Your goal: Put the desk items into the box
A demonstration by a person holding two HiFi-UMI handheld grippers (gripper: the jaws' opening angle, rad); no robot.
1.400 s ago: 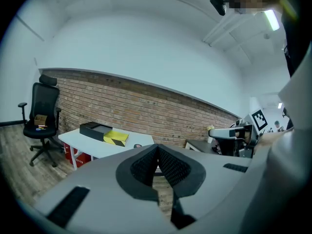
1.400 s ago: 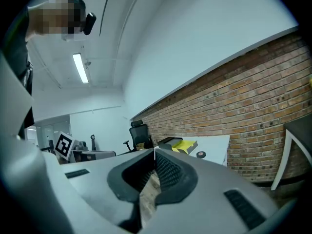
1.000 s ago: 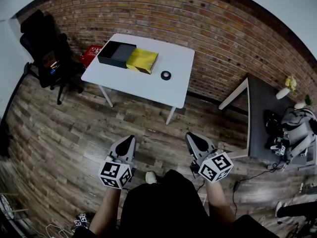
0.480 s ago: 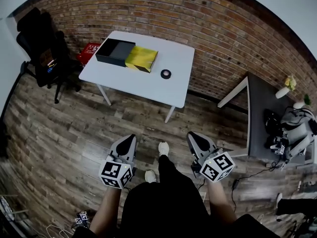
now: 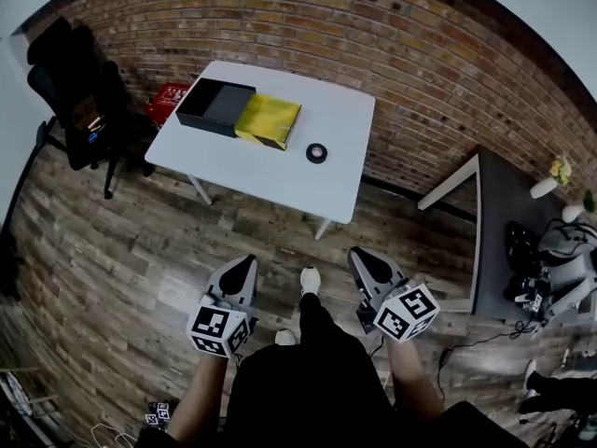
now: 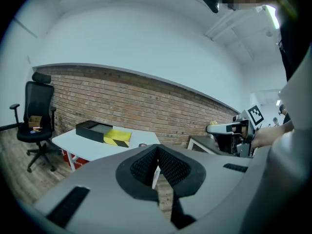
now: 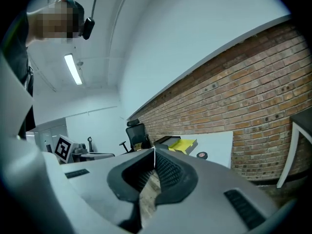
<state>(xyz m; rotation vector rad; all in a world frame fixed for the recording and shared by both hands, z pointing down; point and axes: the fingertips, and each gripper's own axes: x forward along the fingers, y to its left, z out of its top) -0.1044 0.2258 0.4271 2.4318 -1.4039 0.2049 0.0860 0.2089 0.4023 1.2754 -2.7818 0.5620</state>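
In the head view, the white tabletop point(image 5: 280, 166) stood well ahead across the wooden floor, against the brick wall. On it sat the open black box point(image 5: 215, 105), with a yellow piece point(image 5: 269, 121) touching its right end and a small black tape roll point(image 5: 316, 153) lying apart to the right. The left tool point(image 5: 241, 267) and right tool point(image 5: 366, 261) were held low in front of the person, both far short of the tabletop.

In the left gripper view, the left tool point(image 6: 157, 152) had its jaws pressed together with nothing between them; the box point(image 6: 92, 129) and yellow piece point(image 6: 118, 137) showed far beyond.

In the right gripper view, the right tool point(image 7: 154, 154) was likewise closed and empty, with the tape roll point(image 7: 202, 155) visible on the distant tabletop point(image 7: 222, 145).

The step in hand looked like the approach; no item had been picked up. The next move would call for reaching the tabletop, spreading one tool's jaws, and probably taking the tape roll first.
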